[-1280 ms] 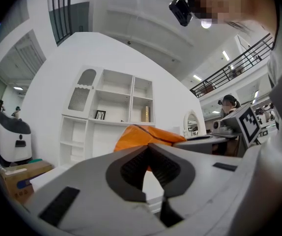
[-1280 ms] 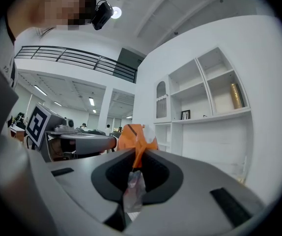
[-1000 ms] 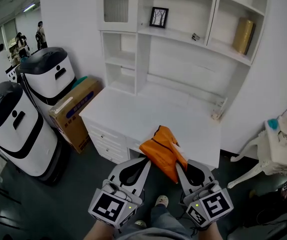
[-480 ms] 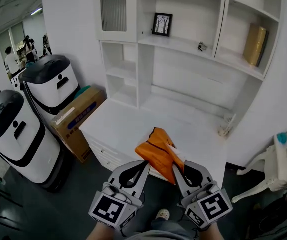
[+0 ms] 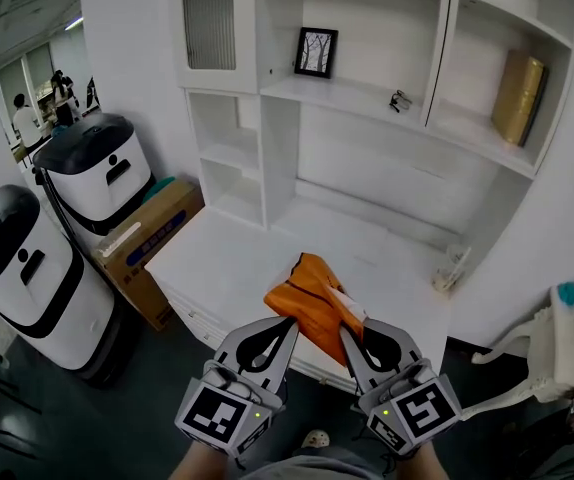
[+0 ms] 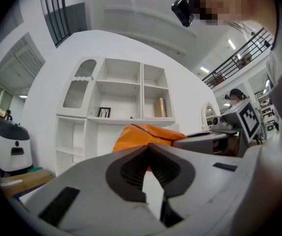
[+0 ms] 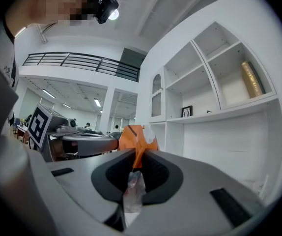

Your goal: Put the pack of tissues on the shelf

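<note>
Beyond the tissue pack [image 5: 312, 303], shelf [image 5: 347, 94] with picture frame [image 5: 315, 52], gold roll [image 5: 520, 85].

The pack [image 5: 312, 303] hangs over the worktop's [image 5: 227, 258] near edge, its near end in my right gripper's [image 5: 351, 331] jaws; my left gripper [image 5: 283, 321] sits just left of it. Behind the worktop stands the shelf [image 5: 367, 93], a frame [image 5: 315, 52] on it. A box [image 5: 147, 230] and two machines [image 5: 97, 158] stand left.

Bright even light, fisheye edges, sharp
</note>
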`<move>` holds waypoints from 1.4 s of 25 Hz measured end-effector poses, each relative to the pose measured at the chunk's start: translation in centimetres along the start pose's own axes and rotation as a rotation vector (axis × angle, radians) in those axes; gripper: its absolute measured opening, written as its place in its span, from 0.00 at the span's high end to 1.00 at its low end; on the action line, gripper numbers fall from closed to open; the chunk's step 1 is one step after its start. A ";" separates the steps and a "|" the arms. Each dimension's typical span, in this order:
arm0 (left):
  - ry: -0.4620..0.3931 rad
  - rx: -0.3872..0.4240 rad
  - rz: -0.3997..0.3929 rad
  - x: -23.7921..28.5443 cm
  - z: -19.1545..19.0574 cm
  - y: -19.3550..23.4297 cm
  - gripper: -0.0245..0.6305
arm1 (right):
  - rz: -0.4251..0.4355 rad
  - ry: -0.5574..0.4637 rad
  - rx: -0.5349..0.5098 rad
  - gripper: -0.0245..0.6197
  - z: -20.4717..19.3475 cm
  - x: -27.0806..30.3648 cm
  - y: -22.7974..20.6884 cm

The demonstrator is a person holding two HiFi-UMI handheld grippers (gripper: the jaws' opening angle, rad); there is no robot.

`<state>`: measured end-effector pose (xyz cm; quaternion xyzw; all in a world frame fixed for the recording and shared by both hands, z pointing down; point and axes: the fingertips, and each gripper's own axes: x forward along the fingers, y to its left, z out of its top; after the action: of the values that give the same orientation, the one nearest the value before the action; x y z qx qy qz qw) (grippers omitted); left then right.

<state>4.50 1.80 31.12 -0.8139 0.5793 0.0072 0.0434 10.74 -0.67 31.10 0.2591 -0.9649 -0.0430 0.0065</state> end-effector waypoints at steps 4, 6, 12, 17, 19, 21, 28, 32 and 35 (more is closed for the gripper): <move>-0.031 0.019 0.014 2.5 0.4 0.2 0.92 | 0.010 -0.007 -0.006 0.92 0.0 0.4 -2.6; -0.028 0.016 0.021 3.4 0.3 0.1 0.92 | 0.018 -0.007 -0.004 0.92 -0.2 0.6 -3.6; -0.031 0.037 0.049 5.5 0.1 0.1 0.92 | 0.042 -0.014 0.016 0.92 -0.8 1.0 -5.7; 0.003 0.033 0.076 5.7 -0.5 0.7 0.92 | 0.064 -0.023 0.027 0.92 -1.3 2.0 -6.2; -0.014 0.044 0.088 5.7 -0.4 1.5 0.92 | 0.067 -0.021 0.031 0.92 -1.4 2.5 -6.3; -0.013 0.046 0.088 5.9 -0.5 2.2 0.92 | 0.065 -0.017 0.032 0.92 -1.5 3.2 -6.4; 0.015 0.022 0.039 7.6 -0.9 4.6 0.92 | 0.021 -0.012 0.029 0.92 -1.2 5.9 -7.4; 0.011 0.012 0.008 8.7 -0.8 6.7 0.92 | -0.011 -0.001 0.029 0.92 -1.2 8.0 -7.8; -0.011 0.029 -0.013 9.2 -0.6 8.7 0.92 | -0.031 0.005 0.028 0.92 -1.1 9.8 -7.8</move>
<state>-0.73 -9.71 30.59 -0.8168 0.5740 0.0032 0.0584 6.19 -12.38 31.46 0.2742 -0.9612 -0.0289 0.0046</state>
